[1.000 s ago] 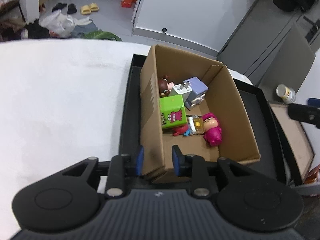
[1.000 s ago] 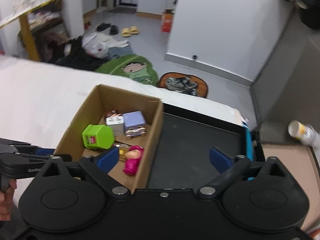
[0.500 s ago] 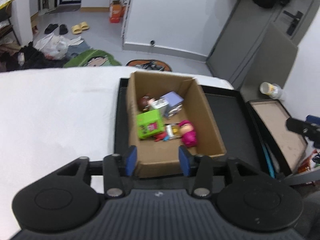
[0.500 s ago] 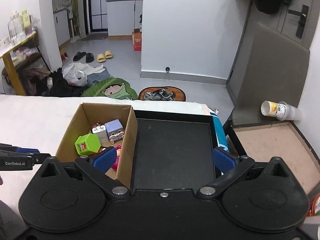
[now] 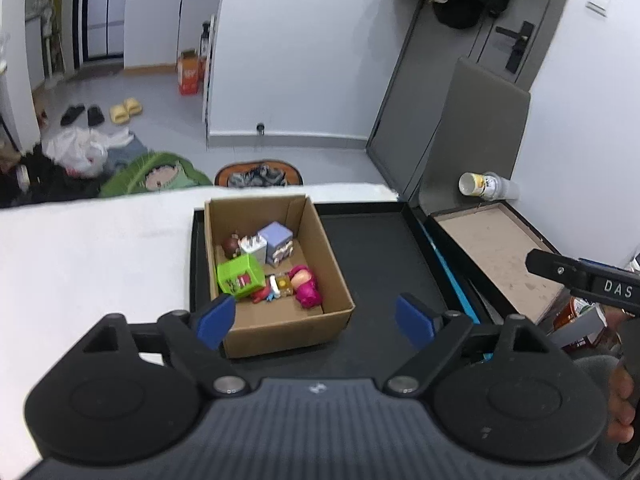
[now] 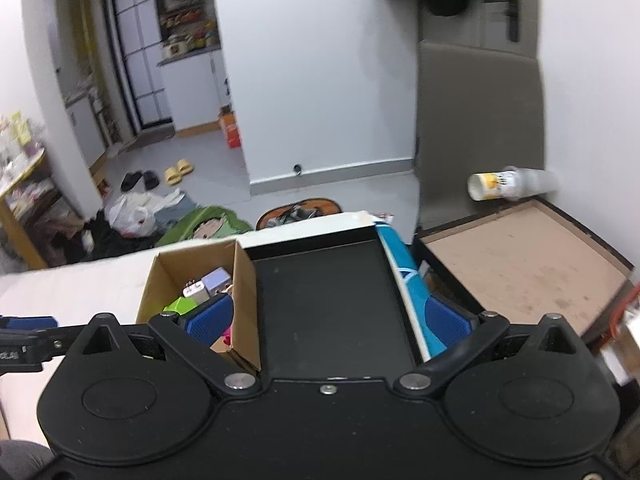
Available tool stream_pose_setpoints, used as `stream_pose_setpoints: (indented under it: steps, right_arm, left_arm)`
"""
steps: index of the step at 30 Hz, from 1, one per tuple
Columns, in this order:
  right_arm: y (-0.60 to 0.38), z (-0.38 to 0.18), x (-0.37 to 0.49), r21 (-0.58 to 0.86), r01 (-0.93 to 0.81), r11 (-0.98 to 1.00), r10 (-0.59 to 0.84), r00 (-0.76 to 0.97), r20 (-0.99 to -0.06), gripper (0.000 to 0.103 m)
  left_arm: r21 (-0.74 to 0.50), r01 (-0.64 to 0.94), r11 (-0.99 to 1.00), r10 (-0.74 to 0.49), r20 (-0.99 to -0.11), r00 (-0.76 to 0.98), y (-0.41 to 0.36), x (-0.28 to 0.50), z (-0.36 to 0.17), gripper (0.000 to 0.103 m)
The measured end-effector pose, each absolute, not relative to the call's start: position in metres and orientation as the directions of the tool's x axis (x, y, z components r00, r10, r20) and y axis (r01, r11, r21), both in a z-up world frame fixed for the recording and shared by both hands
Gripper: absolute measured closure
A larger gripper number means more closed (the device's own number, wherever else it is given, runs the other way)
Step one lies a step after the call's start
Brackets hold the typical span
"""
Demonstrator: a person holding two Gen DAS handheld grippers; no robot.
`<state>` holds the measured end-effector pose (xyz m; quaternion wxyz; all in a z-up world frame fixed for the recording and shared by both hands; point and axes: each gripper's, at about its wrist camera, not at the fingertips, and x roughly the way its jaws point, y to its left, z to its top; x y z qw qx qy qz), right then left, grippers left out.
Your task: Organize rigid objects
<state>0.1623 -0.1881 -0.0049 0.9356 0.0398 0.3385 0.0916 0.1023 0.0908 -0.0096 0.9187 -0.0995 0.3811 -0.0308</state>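
Note:
A brown cardboard box stands on the left part of a black tray. It holds a green cube, a lilac block, a white plug, a pink figure and other small toys. My left gripper is open and empty, raised in front of the box. My right gripper is open and empty above the tray, with the box at its left.
The tray lies on a white table. A shallow brown-lined tray stands to the right, with a toppled cup behind it. A grey board leans on the wall. Floor clutter lies beyond the table.
My left gripper let go of the box's near wall, opened wide and drew back and up. My right gripper also pulled back and swung right.

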Motion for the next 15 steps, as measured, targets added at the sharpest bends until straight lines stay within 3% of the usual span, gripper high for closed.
stream_pose_setpoints:
  steps: [15]
  right_arm:
    - [-0.215,0.01,0.109,0.16,-0.112,0.981,0.184,0.803,-0.566,0.0]
  left_arm:
    - [-0.15,0.058,0.987,-0.144,-0.662,0.735,0.053,0.041,0.026,0.006]
